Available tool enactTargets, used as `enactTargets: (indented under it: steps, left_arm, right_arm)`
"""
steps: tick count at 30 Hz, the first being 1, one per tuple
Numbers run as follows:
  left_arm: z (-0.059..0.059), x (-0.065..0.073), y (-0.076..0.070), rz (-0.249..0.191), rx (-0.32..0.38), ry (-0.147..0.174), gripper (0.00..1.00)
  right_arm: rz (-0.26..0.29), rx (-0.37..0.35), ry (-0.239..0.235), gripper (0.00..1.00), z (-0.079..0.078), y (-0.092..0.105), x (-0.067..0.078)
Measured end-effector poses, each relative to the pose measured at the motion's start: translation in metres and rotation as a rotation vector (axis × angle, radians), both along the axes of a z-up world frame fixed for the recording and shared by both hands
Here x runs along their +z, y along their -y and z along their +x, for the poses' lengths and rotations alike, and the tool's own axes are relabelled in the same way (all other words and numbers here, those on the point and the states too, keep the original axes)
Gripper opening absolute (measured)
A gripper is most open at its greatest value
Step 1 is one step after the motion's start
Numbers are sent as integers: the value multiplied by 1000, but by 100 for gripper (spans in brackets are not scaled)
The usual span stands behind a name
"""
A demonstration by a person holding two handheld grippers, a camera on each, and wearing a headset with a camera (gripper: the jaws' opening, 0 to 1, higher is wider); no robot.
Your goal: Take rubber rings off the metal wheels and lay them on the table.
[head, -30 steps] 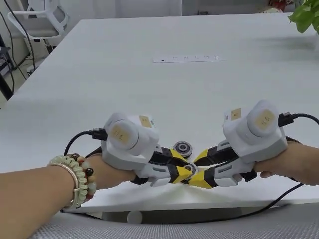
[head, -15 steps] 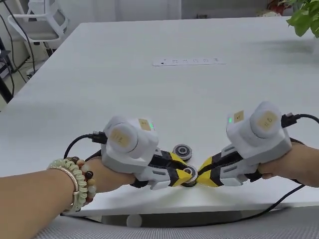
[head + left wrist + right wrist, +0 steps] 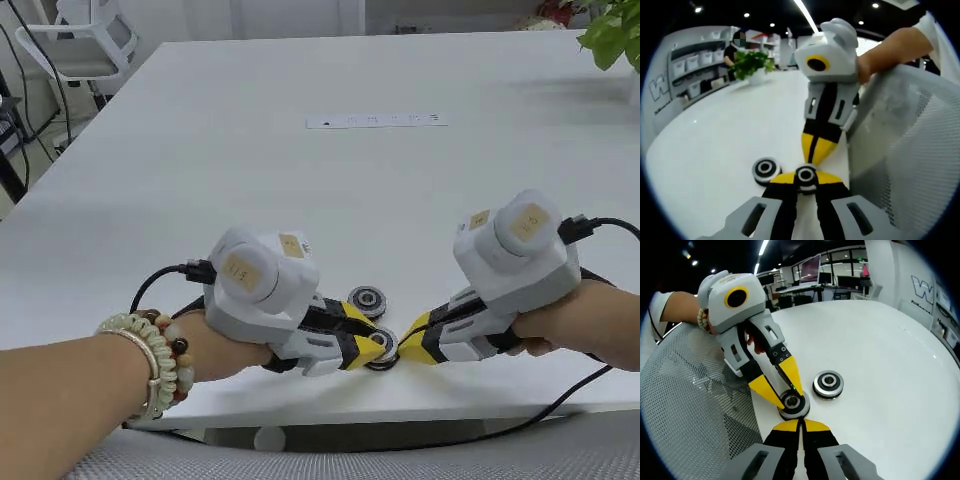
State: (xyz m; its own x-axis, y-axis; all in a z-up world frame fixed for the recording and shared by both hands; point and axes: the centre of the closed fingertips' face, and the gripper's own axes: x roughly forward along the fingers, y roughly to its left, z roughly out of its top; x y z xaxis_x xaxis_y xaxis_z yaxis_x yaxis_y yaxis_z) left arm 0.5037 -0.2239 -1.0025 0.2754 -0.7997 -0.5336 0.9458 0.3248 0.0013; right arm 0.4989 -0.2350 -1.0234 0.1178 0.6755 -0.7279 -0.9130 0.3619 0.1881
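A large "W" can be read on the wall (image 3: 923, 286)

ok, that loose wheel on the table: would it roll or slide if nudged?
The loose wheel lies flat on the table, so it probably won't roll. Its dark outer ring looks like rubber, so it likely drags rather than slides. Metal core: probably heavy for its size, stiff.
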Motion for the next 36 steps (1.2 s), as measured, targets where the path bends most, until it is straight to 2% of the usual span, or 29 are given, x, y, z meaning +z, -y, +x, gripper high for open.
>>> enactTargets:
  steps: [9, 14, 22, 36]
  left_arm:
    - [0, 0, -1, 3, 0, 4, 14]
    - [0, 0, -2, 5, -2, 6, 14]
    - [0, 0, -2, 2, -5, 8, 14]
    - [1, -1, -2, 10, -10, 8, 13]
  right_arm:
    - [39, -83, -64, 0, 1, 1, 4]
    - [94, -169, -171, 0, 2, 0, 8]
    - [170, -254, -272, 0, 1, -5, 17]
    - [184, -243, -264, 0, -2, -10, 23]
